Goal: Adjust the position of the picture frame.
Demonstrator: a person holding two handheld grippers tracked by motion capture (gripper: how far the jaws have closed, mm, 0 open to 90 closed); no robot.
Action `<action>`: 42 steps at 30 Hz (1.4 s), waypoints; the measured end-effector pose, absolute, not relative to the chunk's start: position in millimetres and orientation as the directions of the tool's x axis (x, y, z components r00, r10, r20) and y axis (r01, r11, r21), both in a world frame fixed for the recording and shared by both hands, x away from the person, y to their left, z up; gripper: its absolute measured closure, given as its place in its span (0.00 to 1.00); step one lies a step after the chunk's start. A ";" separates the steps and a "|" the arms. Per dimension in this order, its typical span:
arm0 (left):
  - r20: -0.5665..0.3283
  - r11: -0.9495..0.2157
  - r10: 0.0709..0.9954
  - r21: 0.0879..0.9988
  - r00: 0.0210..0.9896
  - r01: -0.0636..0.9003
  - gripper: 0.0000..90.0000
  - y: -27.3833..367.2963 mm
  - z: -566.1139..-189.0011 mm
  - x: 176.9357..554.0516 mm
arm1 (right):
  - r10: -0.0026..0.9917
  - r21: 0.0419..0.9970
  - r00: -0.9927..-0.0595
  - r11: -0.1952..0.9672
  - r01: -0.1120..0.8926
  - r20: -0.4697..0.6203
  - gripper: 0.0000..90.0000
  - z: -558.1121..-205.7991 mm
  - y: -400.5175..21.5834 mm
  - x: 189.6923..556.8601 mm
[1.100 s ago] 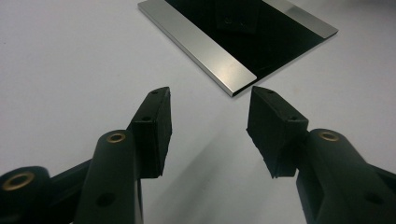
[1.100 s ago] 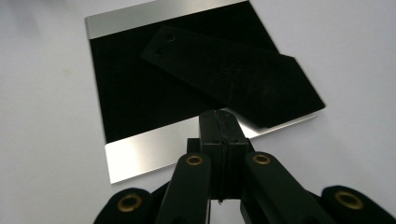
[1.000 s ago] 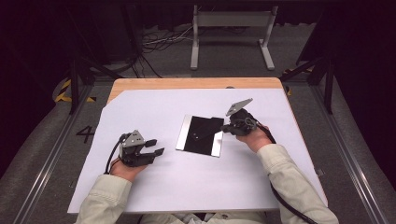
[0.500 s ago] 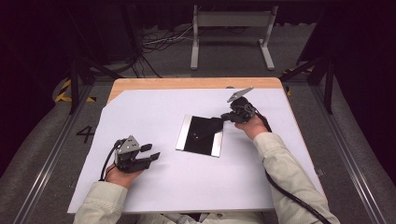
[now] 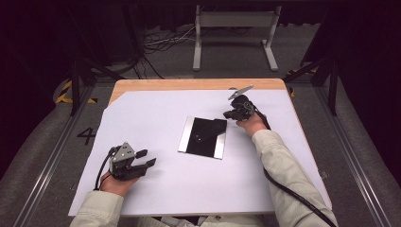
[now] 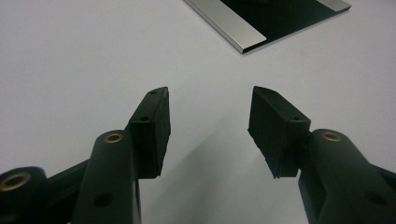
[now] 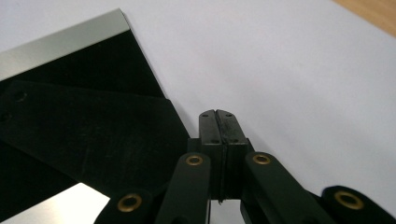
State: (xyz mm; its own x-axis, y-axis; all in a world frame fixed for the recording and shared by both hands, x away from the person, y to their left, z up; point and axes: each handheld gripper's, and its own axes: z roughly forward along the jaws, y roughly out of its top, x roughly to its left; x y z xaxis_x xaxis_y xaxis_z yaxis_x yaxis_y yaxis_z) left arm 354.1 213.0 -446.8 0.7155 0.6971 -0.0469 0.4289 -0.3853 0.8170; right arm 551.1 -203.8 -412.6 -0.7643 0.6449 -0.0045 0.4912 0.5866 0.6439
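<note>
The left gripper now sits lower and closer to the person than a second ago, near the front left of the white sheet; its jaws stand apart with nothing between them. Ahead of it and off to its right, well apart, lies the black plate with silver edges, flat on the sheet. Further right, the right gripper has drifted toward the table's far side and now rests just beside the plate's far right corner, jaws pressed together and holding nothing. Judging by this, neither claw grips the plate yet; the right one seems placed to nudge or lift that corner.
</note>
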 end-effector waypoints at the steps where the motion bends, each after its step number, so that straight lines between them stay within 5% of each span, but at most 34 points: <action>1: -0.046 -0.384 0.701 0.817 0.712 0.431 0.54 213.4 -446.9 353.6 | 0.645 0.638 -0.764 0.592 0.492 -0.008 1.00 -414.4 -204.0 552.6; 23: -0.066 -0.384 0.700 0.804 0.711 0.453 0.54 209.9 -446.4 356.0 | 0.540 0.572 -0.841 0.682 0.455 0.024 1.00 -425.0 -197.5 541.0; 42: -0.125 -0.391 0.686 0.767 0.716 0.508 0.92 202.5 -443.6 368.8 | 0.425 0.568 -0.905 0.741 0.358 0.016 1.00 -426.1 -183.2 495.7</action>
